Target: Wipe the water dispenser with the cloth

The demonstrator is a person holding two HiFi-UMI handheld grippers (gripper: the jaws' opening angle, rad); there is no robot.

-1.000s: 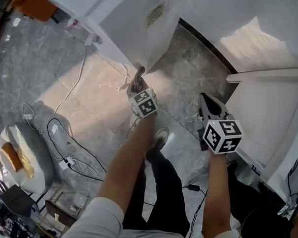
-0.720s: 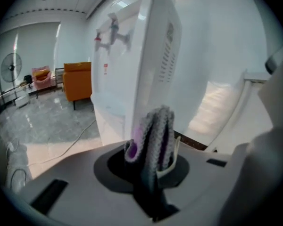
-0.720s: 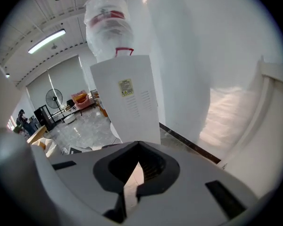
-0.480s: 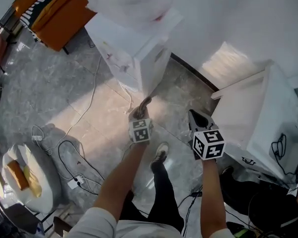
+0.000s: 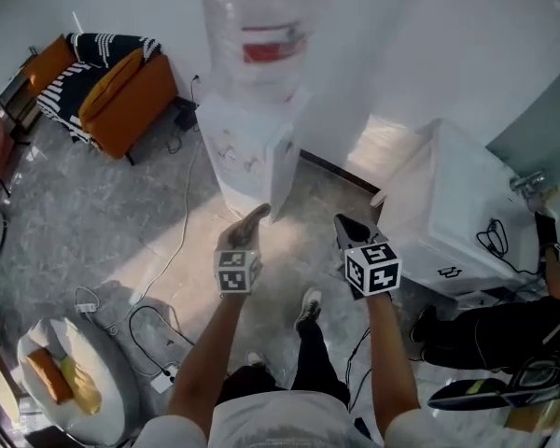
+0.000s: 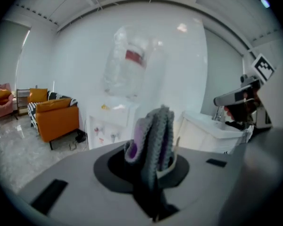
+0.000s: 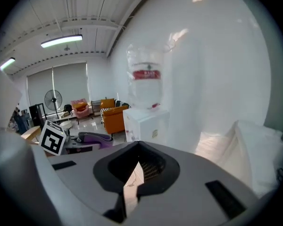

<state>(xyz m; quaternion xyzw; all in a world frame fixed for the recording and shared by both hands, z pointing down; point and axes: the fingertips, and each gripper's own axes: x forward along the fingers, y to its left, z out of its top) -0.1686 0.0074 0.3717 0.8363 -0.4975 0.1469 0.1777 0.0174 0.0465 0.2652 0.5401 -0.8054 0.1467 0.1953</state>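
Two grippers are up in front of the water dispenser right now, both held out over the grey marble floor and neither touching the machine. The left gripper has its fingers clenched on the cloth, a grey knit rag with a purple inner side, bunched up and sticking out past the tips. From the left gripper view the cloth stands pretty much upright, with the dispenser straight behind it, a bit further off.

The right gripper sits just beside the left one, a little closer to the white cabinet on the right. Its fingers are pressed together at the tips with nothing between them, so it's empty. You can see the left gripper and its purple-grey rag off to the side in the right gripper view too.

The dispenser itself is a white floor-standing box against the white wall, with a clear bottle with a red label upside down on top. An orange sofa with a striped throw is over to the left, well apart from it. Some cables trail across the floor near the base of the dispenser. The person's arms and one shoe show at the bottom of the head view.
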